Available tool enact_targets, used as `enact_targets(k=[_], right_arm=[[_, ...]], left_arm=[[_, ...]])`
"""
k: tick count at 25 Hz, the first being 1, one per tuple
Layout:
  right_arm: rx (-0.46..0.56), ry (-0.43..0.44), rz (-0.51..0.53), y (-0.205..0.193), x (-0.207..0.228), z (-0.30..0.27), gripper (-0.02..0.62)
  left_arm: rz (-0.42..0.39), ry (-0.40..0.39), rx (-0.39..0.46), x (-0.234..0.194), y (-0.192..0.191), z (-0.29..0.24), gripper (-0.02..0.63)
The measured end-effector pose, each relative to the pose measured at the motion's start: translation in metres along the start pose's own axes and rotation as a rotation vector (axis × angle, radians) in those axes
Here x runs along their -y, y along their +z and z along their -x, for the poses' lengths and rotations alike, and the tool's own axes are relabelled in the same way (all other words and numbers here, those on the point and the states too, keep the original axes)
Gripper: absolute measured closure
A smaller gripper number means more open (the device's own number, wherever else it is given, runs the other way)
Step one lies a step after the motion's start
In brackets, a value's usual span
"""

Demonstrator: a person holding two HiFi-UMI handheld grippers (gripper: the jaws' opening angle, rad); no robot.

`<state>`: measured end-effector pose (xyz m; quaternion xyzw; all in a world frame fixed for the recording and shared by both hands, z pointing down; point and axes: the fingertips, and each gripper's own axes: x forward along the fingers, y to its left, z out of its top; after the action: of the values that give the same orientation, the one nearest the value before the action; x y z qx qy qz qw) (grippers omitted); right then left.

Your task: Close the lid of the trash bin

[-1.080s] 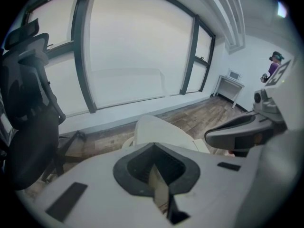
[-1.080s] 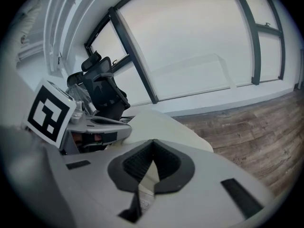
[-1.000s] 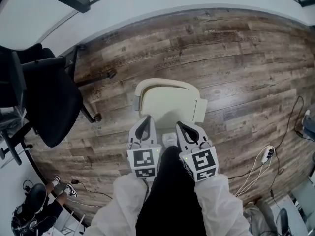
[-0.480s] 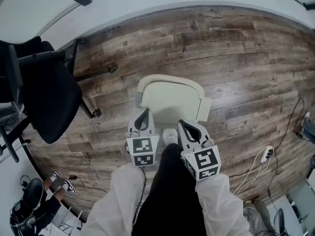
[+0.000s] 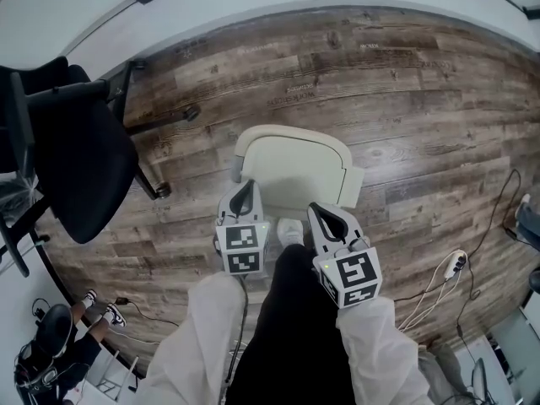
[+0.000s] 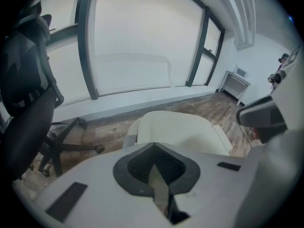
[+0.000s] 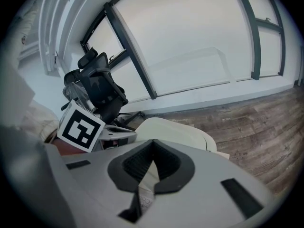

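A cream trash bin (image 5: 291,171) stands on the wood floor in front of me, its lid lying flat on top. In the left gripper view the trash bin (image 6: 180,132) shows just past the jaws, and in the right gripper view the trash bin (image 7: 175,129) sits the same way. My left gripper (image 5: 247,191) hangs over the bin's near left edge, jaws shut on nothing. Over the near right edge, my right gripper (image 5: 315,213) is likewise shut and empty. The left gripper (image 6: 153,150) and right gripper (image 7: 152,144) each show their tips meeting. Neither visibly touches the lid.
A black office chair (image 5: 76,167) stands to the left, its wheeled base (image 5: 160,191) close to the bin. Cables and a power strip (image 5: 456,264) lie on the floor at right. A white wall with dark window frames (image 6: 88,42) runs behind the bin. A small pale object (image 5: 289,230) lies between the grippers.
The lid stays flat. Both grippers have drifted only slightly, the left one a little up and the right one a little down; the head view has shifted a bit.
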<state>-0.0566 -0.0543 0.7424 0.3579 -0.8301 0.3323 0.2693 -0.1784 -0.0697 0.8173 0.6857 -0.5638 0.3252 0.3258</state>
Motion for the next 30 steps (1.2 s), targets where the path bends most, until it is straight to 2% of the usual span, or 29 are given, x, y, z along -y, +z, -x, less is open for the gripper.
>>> enact_targets(k=[21,30], right_arm=[[-0.036,0.023,0.036,-0.012,-0.007,0.004,0.572],[-0.042,0.034,0.050,-0.019,-0.011,0.008,0.572]], left_arm=[[-0.039,0.004,-0.074,-0.005,-0.017,-0.020,0.598],[-0.040,0.017,-0.046,-0.006,-0.016,-0.021,0.598]])
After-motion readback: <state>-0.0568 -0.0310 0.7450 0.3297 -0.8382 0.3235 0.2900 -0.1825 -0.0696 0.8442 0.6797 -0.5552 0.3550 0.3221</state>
